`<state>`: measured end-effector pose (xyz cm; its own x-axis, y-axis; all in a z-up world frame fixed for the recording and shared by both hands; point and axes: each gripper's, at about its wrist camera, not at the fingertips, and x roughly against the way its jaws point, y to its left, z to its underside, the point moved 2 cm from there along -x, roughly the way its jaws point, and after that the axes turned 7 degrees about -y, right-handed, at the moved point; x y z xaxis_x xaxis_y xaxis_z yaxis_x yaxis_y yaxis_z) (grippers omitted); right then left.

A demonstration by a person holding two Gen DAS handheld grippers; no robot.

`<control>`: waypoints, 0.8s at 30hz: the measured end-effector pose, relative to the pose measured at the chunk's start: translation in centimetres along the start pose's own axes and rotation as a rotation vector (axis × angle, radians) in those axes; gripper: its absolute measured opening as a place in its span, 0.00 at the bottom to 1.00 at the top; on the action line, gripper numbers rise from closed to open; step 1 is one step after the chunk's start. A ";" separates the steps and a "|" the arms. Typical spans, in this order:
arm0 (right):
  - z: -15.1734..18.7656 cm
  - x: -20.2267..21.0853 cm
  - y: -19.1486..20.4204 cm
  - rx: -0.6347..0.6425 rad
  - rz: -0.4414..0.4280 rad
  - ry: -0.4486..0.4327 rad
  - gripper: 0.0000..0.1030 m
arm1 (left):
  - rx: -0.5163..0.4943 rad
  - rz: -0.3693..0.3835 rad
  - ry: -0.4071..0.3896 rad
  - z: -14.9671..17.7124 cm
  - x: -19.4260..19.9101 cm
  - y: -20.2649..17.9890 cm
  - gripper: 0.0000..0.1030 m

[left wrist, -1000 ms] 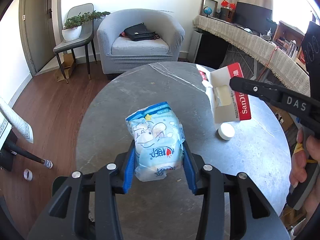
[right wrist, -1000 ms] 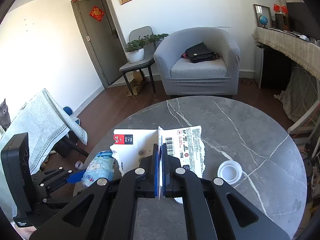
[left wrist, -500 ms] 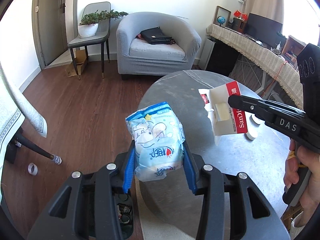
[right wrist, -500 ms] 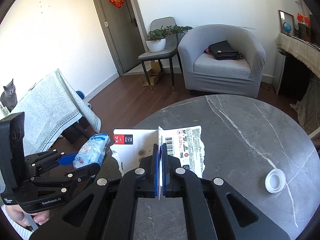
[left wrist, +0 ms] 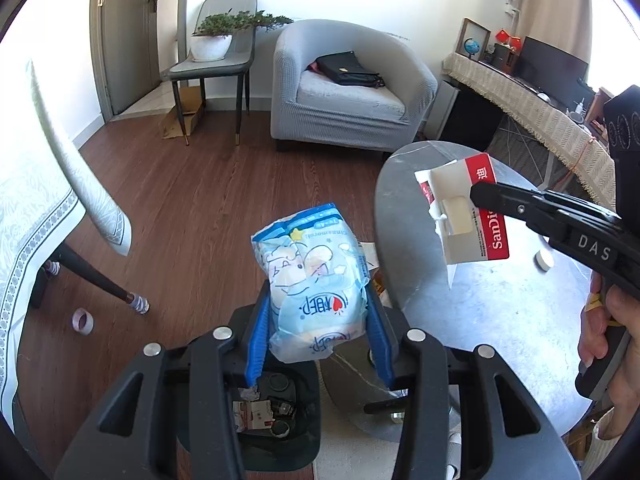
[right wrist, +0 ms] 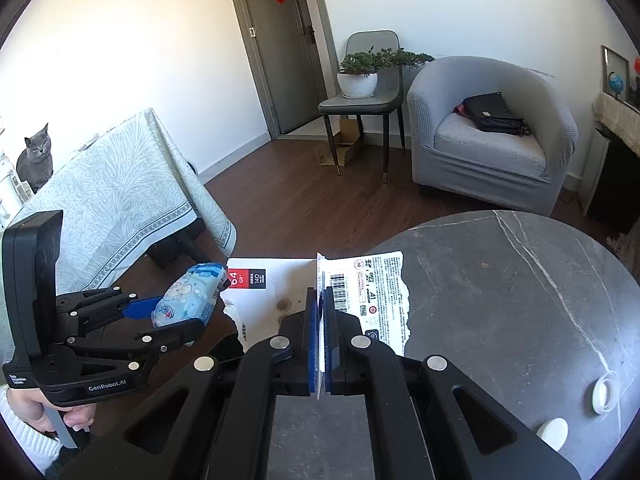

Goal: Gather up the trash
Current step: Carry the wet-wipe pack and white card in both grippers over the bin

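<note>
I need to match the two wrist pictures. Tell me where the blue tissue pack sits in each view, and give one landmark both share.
Left wrist view: the blue tissue pack is at centre, gripped between the left gripper pads, above the black bin.
Right wrist view: the pack is at lower left, held in that gripper, beside the torn card package that the right gripper pinches.
Shared landmark: the grey armchair with a black bag on it.

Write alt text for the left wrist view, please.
The left gripper holds a blue tissue pack above an open black trash bin on the floor. At right, the right gripper holds torn card packaging over the grey table.
</note>
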<state>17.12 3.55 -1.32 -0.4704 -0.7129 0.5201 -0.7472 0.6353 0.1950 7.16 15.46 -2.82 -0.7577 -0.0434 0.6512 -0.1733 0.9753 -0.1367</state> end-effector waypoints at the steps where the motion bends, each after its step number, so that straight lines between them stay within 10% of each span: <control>1: 0.0 -0.3 0.4 0.007 -0.004 0.003 0.02 | 0.000 -0.003 0.004 0.2 -0.1 0.4 0.45; 24: -0.7 -6.1 7.4 0.062 -0.082 0.068 0.02 | 0.056 0.006 0.205 6.8 -4.8 7.0 0.45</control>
<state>14.77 12.80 -2.50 -0.3749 -0.7385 0.5604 -0.8106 0.5544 0.1884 5.28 21.02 -11.98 -0.6162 0.0131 0.7875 -0.2077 0.9618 -0.1786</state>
